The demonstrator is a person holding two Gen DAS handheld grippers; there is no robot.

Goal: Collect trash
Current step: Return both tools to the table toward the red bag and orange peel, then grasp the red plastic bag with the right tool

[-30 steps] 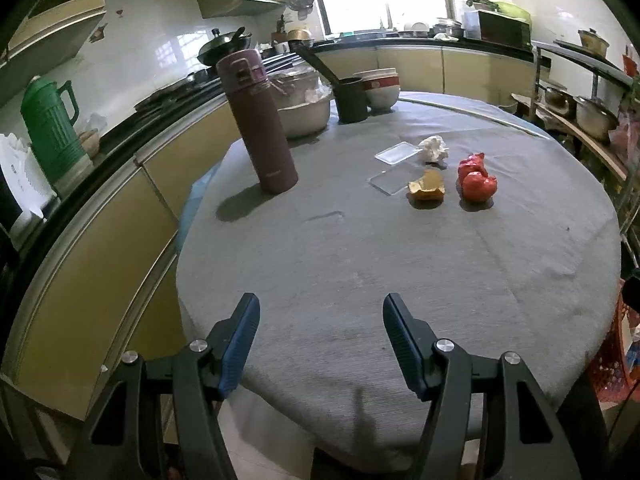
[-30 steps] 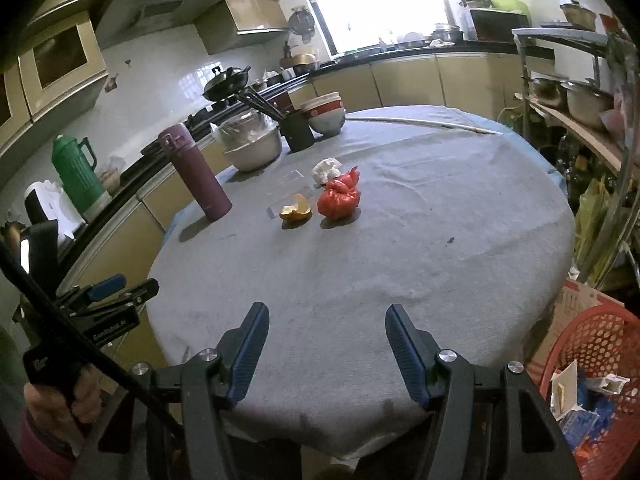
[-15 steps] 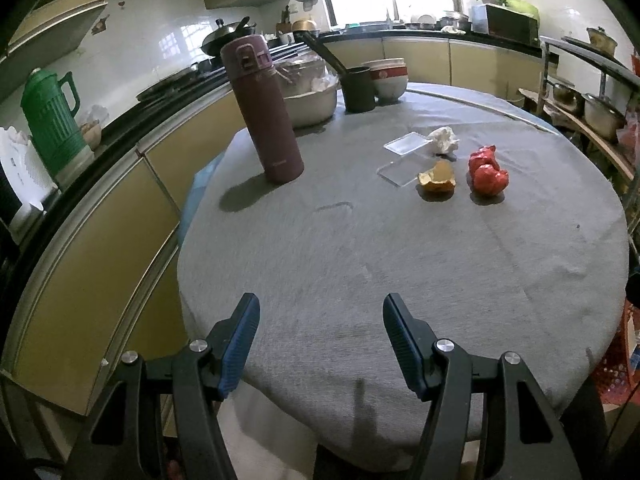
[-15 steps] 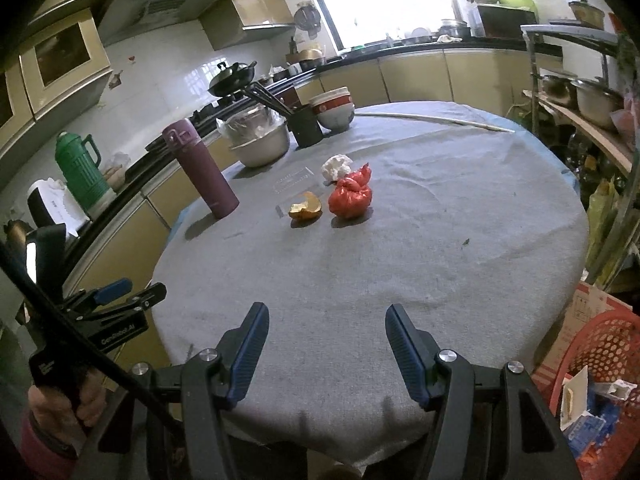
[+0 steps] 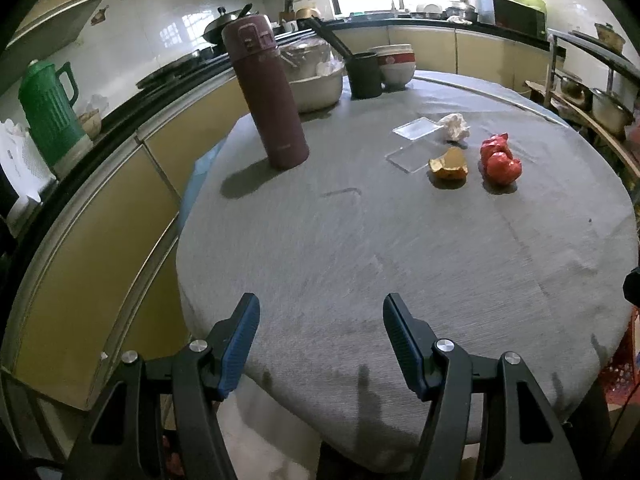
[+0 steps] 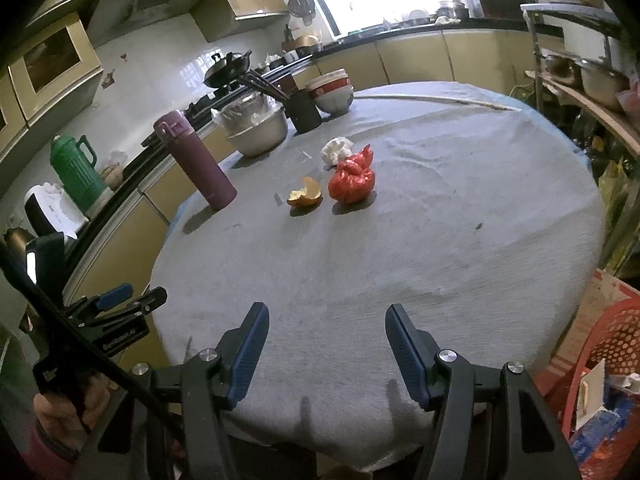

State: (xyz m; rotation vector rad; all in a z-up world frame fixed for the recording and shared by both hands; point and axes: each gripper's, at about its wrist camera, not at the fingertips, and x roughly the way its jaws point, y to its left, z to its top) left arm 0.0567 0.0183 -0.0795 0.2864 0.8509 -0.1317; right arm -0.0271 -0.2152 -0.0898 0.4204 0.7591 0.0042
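Three scraps are waiting at about twelve o'clock on the cloth-covered bench (image 6: 460, 248): a knotted red plastic bag (image 6: 352, 184), a curled orange peel (image 6: 306, 196) and a crumpled white tissue (image 6: 337, 150). Compared with a second ago they are being seen slightly larger, so the approach is probably just beginning. The right claw (image 6: 326, 346) and left claw (image 5: 320, 340) are being held apart, empty. A perforated red basket (image 6: 600, 360) holding rubbish is sitting at four o'clock.
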